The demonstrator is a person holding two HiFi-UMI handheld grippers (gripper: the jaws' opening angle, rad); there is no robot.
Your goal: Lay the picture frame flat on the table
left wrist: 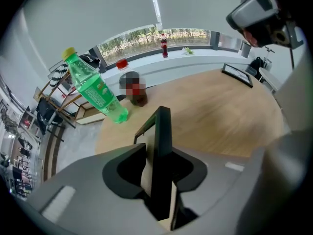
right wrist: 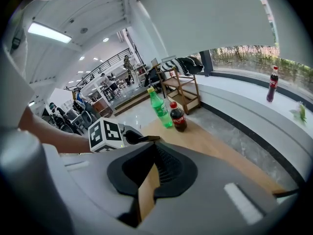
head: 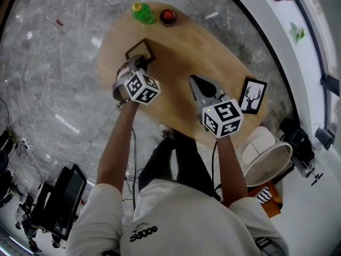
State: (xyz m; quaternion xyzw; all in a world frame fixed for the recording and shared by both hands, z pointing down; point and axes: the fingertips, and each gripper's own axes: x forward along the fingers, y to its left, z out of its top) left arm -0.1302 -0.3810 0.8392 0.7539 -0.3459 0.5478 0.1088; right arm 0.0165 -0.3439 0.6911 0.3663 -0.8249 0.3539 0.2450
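A dark picture frame [head: 143,49] stands on edge over the left part of the oval wooden table [head: 181,47]. My left gripper [head: 134,65] reaches it from the near side. In the left gripper view the frame [left wrist: 161,131] runs upright between the jaws of my left gripper [left wrist: 159,155], with a slim gap on its pale face side, so the pads do not clamp it. My right gripper [head: 198,84] hovers over the table's middle, away from the frame. Its jaws meet at the tips, with nothing between them [right wrist: 155,153].
A green bottle [head: 142,13] and a dark cola bottle [head: 168,16] stand at the table's far end. A second frame with a deer print [head: 252,96] lies at the table's right edge. A white round chair [head: 266,159] stands beside the table at the near right.
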